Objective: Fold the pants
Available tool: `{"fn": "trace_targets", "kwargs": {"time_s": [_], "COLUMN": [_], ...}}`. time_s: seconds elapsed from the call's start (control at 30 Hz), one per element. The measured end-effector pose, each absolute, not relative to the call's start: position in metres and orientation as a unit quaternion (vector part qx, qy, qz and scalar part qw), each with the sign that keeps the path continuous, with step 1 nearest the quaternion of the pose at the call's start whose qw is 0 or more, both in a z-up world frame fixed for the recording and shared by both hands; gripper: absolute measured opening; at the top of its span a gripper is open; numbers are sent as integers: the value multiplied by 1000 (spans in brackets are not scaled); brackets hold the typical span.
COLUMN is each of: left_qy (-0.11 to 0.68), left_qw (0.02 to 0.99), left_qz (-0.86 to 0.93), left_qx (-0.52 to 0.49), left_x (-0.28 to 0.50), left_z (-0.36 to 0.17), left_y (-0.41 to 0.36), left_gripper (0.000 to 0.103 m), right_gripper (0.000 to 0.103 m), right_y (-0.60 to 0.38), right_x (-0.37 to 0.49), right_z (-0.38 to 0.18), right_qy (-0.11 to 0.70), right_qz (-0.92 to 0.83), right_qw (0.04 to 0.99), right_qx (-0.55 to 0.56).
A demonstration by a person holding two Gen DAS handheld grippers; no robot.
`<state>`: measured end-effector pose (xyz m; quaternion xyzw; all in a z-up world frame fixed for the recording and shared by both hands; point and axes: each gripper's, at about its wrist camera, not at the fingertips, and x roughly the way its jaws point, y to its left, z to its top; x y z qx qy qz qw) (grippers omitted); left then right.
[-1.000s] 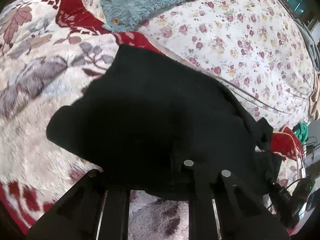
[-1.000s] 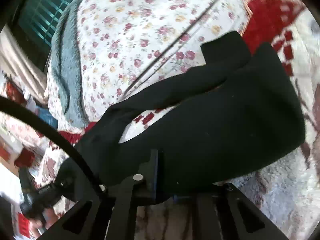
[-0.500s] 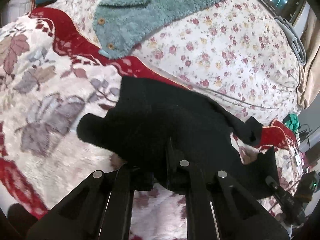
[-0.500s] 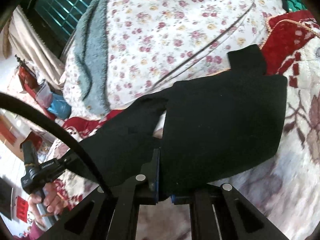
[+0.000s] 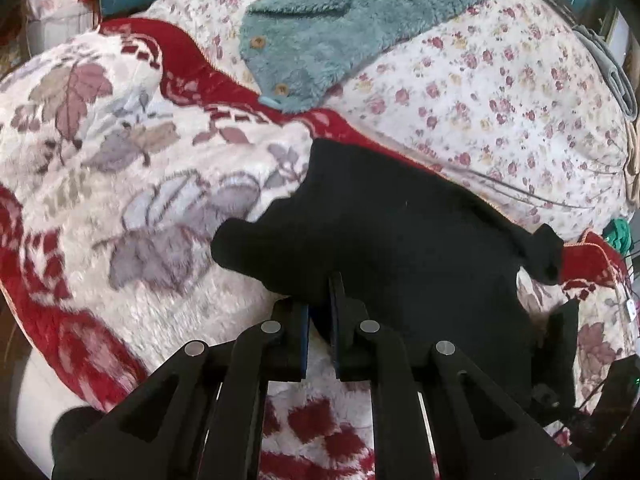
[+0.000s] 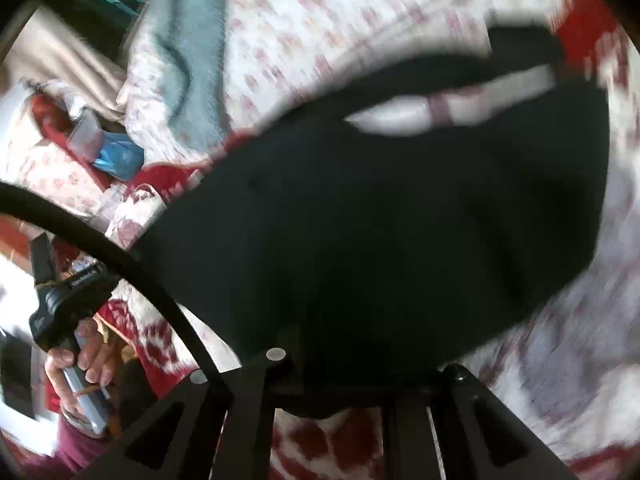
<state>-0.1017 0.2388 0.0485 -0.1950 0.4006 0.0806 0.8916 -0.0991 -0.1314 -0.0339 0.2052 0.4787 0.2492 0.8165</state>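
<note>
The black pants (image 5: pixel 400 248) lie bunched on the bed, on a plush red-and-cream blanket (image 5: pixel 120 184) with a leaf pattern, their far edge reaching onto the small-flowered quilt (image 5: pixel 500 92) behind it. The left tongs (image 5: pixel 319 312) are pressed together on the near hem of the pants, a fold of black cloth pinched between the two pads. The right tongs (image 6: pixel 332 364) are almost buried under the same cloth; their jaws are closed and the fabric drapes over them from the grip, though that view is blurred and the pads themselves are hidden. A loop of the pants stands open at the far side, with the pale blanket showing through it. A fuzzy teal garment (image 5: pixel 340 12) with wooden buttons lies on the far part of the quilt. In the right view, at the near left, a person's hand (image 6: pixel 80 360) grips the handle of the other tool.
</note>
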Motion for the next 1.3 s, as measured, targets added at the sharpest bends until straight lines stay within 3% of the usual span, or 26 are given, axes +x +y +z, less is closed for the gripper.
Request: {"fn": "trace_targets", "kwargs": {"time_s": [0.07, 0.1, 0.2, 0.33, 0.47, 0.57, 0.7, 0.93, 1.1, 1.13, 1.2, 1.3], "left_qy": [403, 406, 412, 390, 357, 347, 353, 424, 464, 473, 494, 523], "left_qw": [891, 890, 888, 896, 910, 919, 925, 885, 856, 850, 836, 817], "left_qz": [75, 75, 70, 95, 105, 74, 6, -152, -214, -222, -233, -240], "left_qx": [-196, -192, -193, -192, -181, -172, -141, -119, -75, -65, -54, -43], "left_x": [-105, -107, -115, -133, -146, -145, -129, -71, -27, -19, -4, 10], "left_z": [48, 50, 56, 73, 96, 109, 116, 104, 90, 85, 72, 51], "left_y": [240, 241, 245, 251, 252, 238, 197, 93, 12, -2, -23, -48], "left_gripper": [15, 18, 19, 41, 45, 55, 55, 55, 55, 55, 55, 55], "right_gripper": [25, 28, 32, 33, 41, 41, 42, 41, 41, 40, 24, 12], "right_y": [-142, -149, -181, -224, -244, -256, -268, -292, -299, -300, -301, -301], "right_x": [-100, -100, -106, -104, -98, -97, -77, -29, -14, -11, -10, -14], "right_z": [-27, -22, -4, 14, 26, 37, 35, -3, -18, -22, -25, -18], "right_qy": [490, 488, 467, 446, 434, 418, 421, 455, 437, 431, 418, 409], "right_qz": [250, 251, 246, 230, 197, 203, 168, 150, 177, 183, 183, 183], "right_qw": [812, 812, 824, 833, 850, 855, 864, 836, 831, 832, 840, 847], "right_qx": [197, 198, 207, 234, 226, 229, 220, 267, 294, 299, 294, 287]}}
